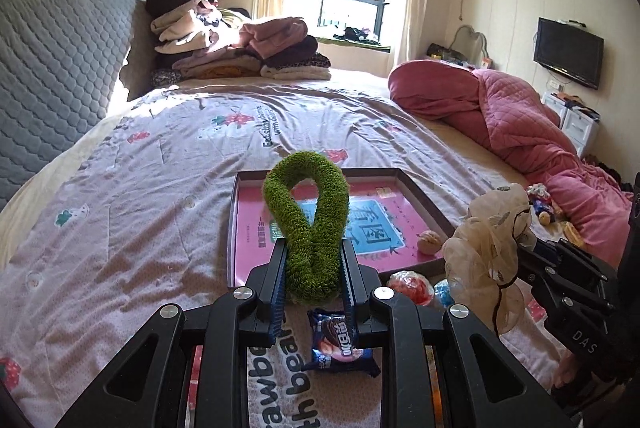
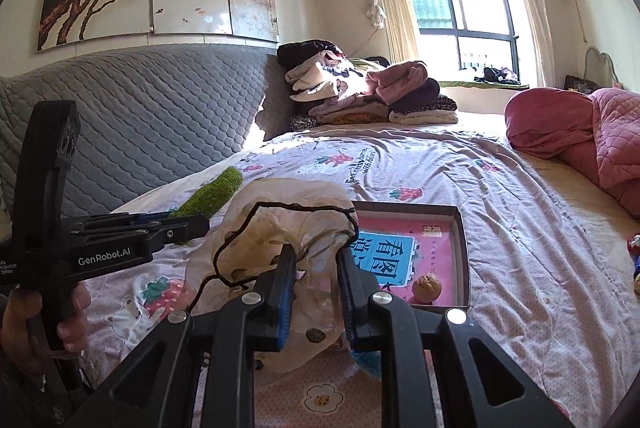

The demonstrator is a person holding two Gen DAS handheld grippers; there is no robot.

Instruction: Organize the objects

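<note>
We hold green scrunchie clenched in left gripper, sheer scrunchie in right gripper, both lifted, presumably for the tray.

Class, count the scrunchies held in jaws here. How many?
2: green scrunchie in the left gripper; sheer beige scrunchie in the right gripper. Others may be hidden.

Green fuzzy scrunchie and sheer beige scrunchie, both held above bed.
</note>
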